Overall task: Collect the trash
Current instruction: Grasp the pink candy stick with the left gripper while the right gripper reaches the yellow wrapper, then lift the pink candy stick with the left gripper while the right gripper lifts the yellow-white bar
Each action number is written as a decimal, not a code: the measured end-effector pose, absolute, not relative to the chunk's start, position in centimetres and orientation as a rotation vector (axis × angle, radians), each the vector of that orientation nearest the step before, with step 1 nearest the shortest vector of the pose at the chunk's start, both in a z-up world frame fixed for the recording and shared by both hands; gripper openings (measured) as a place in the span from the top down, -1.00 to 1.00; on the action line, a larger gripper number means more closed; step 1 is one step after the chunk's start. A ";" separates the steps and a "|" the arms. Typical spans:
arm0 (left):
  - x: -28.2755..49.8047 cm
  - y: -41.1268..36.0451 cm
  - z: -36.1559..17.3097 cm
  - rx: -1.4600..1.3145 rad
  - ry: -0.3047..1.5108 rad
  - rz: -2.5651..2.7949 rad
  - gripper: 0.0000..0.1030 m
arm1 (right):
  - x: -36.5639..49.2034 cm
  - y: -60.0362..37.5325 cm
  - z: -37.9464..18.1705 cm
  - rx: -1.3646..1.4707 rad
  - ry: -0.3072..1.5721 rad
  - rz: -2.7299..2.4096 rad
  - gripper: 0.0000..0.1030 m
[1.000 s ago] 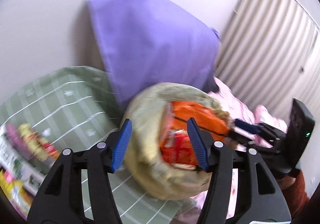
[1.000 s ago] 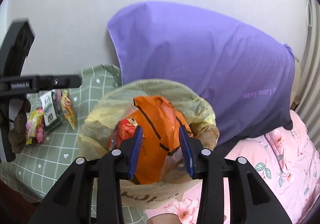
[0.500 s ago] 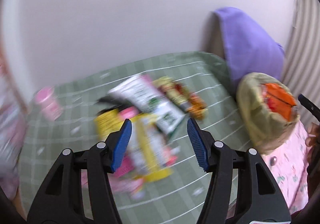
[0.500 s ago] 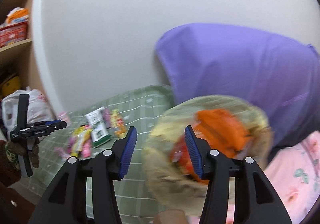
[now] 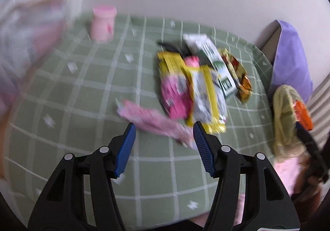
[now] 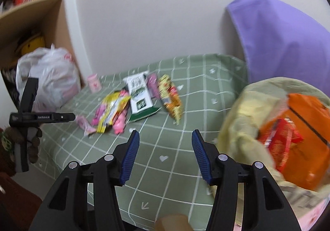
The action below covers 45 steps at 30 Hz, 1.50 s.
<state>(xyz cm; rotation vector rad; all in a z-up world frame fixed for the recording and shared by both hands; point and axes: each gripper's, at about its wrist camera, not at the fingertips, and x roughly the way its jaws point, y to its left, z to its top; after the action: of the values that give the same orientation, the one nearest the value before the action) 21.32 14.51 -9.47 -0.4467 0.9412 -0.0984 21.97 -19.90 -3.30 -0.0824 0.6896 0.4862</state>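
Observation:
Several snack wrappers lie in a pile on the green checked bedspread point(image 5: 82, 90): a pink wrapper point(image 5: 152, 120), a yellow packet point(image 5: 203, 97), a white-and-green packet point(image 6: 139, 94) and an orange-yellow packet point(image 6: 170, 98). My left gripper point(image 5: 164, 134) is open and empty, just short of the pink wrapper. My right gripper point(image 6: 165, 144) is open and empty above the bedspread. A yellowish trash bag point(image 6: 247, 119) holding an orange wrapper point(image 6: 305, 127) sits to its right; it also shows in the left wrist view point(image 5: 285, 119).
A pink jar point(image 5: 103, 23) stands near the wall. A purple pillow point(image 6: 278, 39) leans against the wall behind the trash bag. A white plastic bag point(image 6: 49, 78) and wooden shelves point(image 6: 31, 10) are at the left. The left gripper shows in the right wrist view point(image 6: 70, 116).
Both grippers have swung left, away from the trash bag toward the wrapper pile. The right gripper has opened and let go of the orange wrapper, which now lies in the bag.

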 end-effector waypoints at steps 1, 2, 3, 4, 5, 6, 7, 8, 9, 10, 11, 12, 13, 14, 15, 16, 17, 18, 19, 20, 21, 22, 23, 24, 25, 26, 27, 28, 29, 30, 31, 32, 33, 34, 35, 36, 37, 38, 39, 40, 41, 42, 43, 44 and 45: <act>21.5 14.3 -9.8 -0.467 0.956 -0.111 -0.07 | 22.1 -19.7 -3.5 -0.086 0.692 0.491 0.04; 21.8 14.2 -10.2 -0.480 0.968 -0.114 -0.07 | 22.2 -19.2 -3.7 -0.089 0.696 0.494 0.04; 22.1 14.2 -10.4 -0.481 0.970 -0.104 -0.07 | 22.4 -18.8 -3.9 -0.094 0.703 0.496 0.05; 22.4 14.2 -10.5 -0.481 0.968 -0.091 -0.07 | 22.5 -18.4 -4.1 -0.099 0.709 0.497 0.05; 22.9 14.4 -10.6 -0.483 0.964 -0.077 -0.07 | 22.5 -18.2 -4.1 -0.103 0.710 0.494 0.05; 23.4 14.5 -10.7 -0.477 0.965 -0.055 -0.07 | 22.5 -17.9 -4.1 -0.108 0.708 0.489 0.05; 23.9 14.5 -10.8 -0.463 0.969 -0.033 -0.07 | 22.5 -17.7 -4.1 -0.111 0.707 0.488 0.05; 24.6 14.5 -11.1 -0.433 0.979 0.006 -0.07 | 22.5 -17.4 -4.3 -0.112 0.712 0.482 0.05; 25.1 14.6 -11.3 -0.418 0.989 0.029 -0.07 | 22.6 -17.2 -4.5 -0.112 0.719 0.475 0.05; 25.5 14.7 -11.5 -0.410 1.003 0.045 -0.07 | 22.8 -16.9 -4.8 -0.115 0.732 0.462 0.05; 26.0 14.9 -11.8 -0.412 1.018 0.052 -0.07 | 22.9 -16.6 -5.0 -0.119 0.741 0.452 0.05; 26.3 15.0 -11.7 -0.412 1.014 0.050 -0.07 | 23.0 -16.3 -5.2 -0.123 0.751 0.442 0.05; 26.5 15.1 -11.7 -0.409 1.023 0.043 0.04 | 23.2 -15.9 -5.4 -0.125 0.761 0.431 0.05; 26.6 15.2 -11.6 -0.403 1.031 0.039 0.31 | 23.5 -15.5 -5.6 -0.126 0.770 0.427 0.04; 26.7 15.3 -11.6 -0.398 1.033 0.032 0.44 | 23.7 -15.1 -5.8 -0.126 0.775 0.435 0.05; 26.7 15.5 -11.5 -0.395 1.035 0.020 0.62 | 23.9 -14.8 -5.9 -0.124 0.776 0.445 0.05; 26.8 15.6 -11.3 -0.393 1.033 0.003 0.73 | 24.3 -14.2 -5.9 -0.118 0.776 0.459 0.05; 26.6 15.8 -11.0 -0.388 1.025 -0.012 0.76 | 24.6 -13.8 -6.0 -0.107 0.775 0.474 0.05; 26.4 15.9 -10.6 -0.377 1.013 -0.023 0.80 | 25.1 -13.1 -6.0 -0.088 0.774 0.498 0.05; 26.1 16.0 -10.2 -0.360 1.001 -0.029 0.82 | 25.5 -12.6 -6.0 -0.079 0.774 0.512 0.05; 26.0 16.0 -9.8 -0.345 0.990 -0.030 0.82 | 26.0 -11.9 -6.1 -0.074 0.778 0.526 0.05; 25.7 16.1 -9.3 -0.328 0.975 -0.027 0.82 | 26.7 -10.8 -6.4 -0.077 0.795 0.533 0.05; 25.3 16.3 -8.6 -0.302 0.949 -0.018 0.82 | 27.3 -10.0 -6.6 -0.082 0.813 0.539 0.05; 25.1 16.4 -8.1 -0.287 0.933 -0.010 0.82 | 28.0 -8.8 -6.9 -0.090 0.837 0.557 0.05; 24.9 16.6 -7.7 -0.276 0.916 -0.002 0.82 | 28.5 -8.1 -7.2 -0.095 0.846 0.571 0.05; 24.6 16.9 -7.2 -0.269 0.893 0.006 0.82 | 29.0 -7.0 -7.5 -0.104 0.852 0.589 0.05; 24.5 17.1 -6.9 -0.271 0.883 0.008 0.82 | 29.5 -6.0 -7.8 -0.114 0.854 0.595 0.05; 24.3 17.5 -6.7 -0.277 0.873 0.009 0.82 | 30.0 -5.1 -8.1 -0.116 0.854 0.598 0.05; 24.3 17.8 -6.6 -0.283 0.868 0.009 0.82 | 30.3 -4.4 -8.4 -0.114 0.858 0.603 0.05; 24.2 18.1 -6.6 -0.294 0.864 0.007 0.82 | 30.9 -3.7 -8.7 -0.110 0.869 0.609 0.05; 24.2 18.3 -6.6 -0.301 0.865 0.005 0.82 | 31.3 -3.0 -9.1 -0.107 0.885 0.615 0.05; 24.3 18.4 -6.7 -0.307 0.869 -0.001 0.82 | 31.6 -2.4 -9.4 -0.107 0.898 0.621 0.08; 24.3 18.5 -6.8 -0.309 0.876 -0.008 0.82 | 31.9 -2.0 -9.8 -0.111 0.912 0.627 0.32; 24.3 18.4 -6.9 -0.309 0.881 -0.014 0.82 | 32.1 -1.5 -10.1 -0.119 0.932 0.641 0.40; 24.4 18.4 -7.1 -0.310 0.888 -0.022 0.82 | 32.2 -1.2 -10.2 -0.122 0.939 0.652 0.41; 24.4 18.2 -7.3 -0.311 0.897 -0.032 0.82 | 32.0 -1.1 -10.2 -0.128 0.936 0.661 0.53; 24.5 18.1 -7.5 -0.314 0.906 -0.042 0.82 | 31.9 -1.1 -10.1 -0.139 0.939 0.671 0.59; 24.4 17.9 -7.7 -0.317 0.915 -0.050 0.82 | 31.7 -1.1 -10.1 -0.144 0.938 0.679 0.67; 24.4 17.7 -7.9 -0.319 0.923 -0.056 0.82 | 31.5 -1.0 -10.0 -0.149 0.935 0.679 0.70; 24.5 17.6 -8.1 -0.321 0.932 -0.063 0.81 | 31.3 -1.2 -9.8 -0.156 0.929 0.673 0.70; 24.5 17.3 -8.4 -0.323 0.946 -0.077 0.80 | 31.0 -1.6 -9.4 -0.160 0.918 0.667 0.71; 24.5 17.1 -8.6 -0.325 0.959 -0.087 0.76 | 30.7 -1.9 -9.2 -0.157 0.911 0.664 0.73; 24.5 16.8 -8.8 -0.328 0.976 -0.103 0.69 | 30.5 -2.4 -8.8 -0.149 0.904 0.660 0.73; 24.5 16.7 -9.0 -0.328 0.983 -0.110 0.65 | 30.3 -3.1 -8.5 -0.139 0.899 0.652 0.73; 24.5 16.5 -9.1 -0.327 0.990 -0.113 0.63 | 30.2 -3.7 -8.3 -0.132 0.897 0.644 0.73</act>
<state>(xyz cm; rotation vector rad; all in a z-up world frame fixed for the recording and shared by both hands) 24.50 16.47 -9.08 -0.3269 0.9905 -0.1132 30.22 -3.73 -8.32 -0.1321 0.8967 0.6445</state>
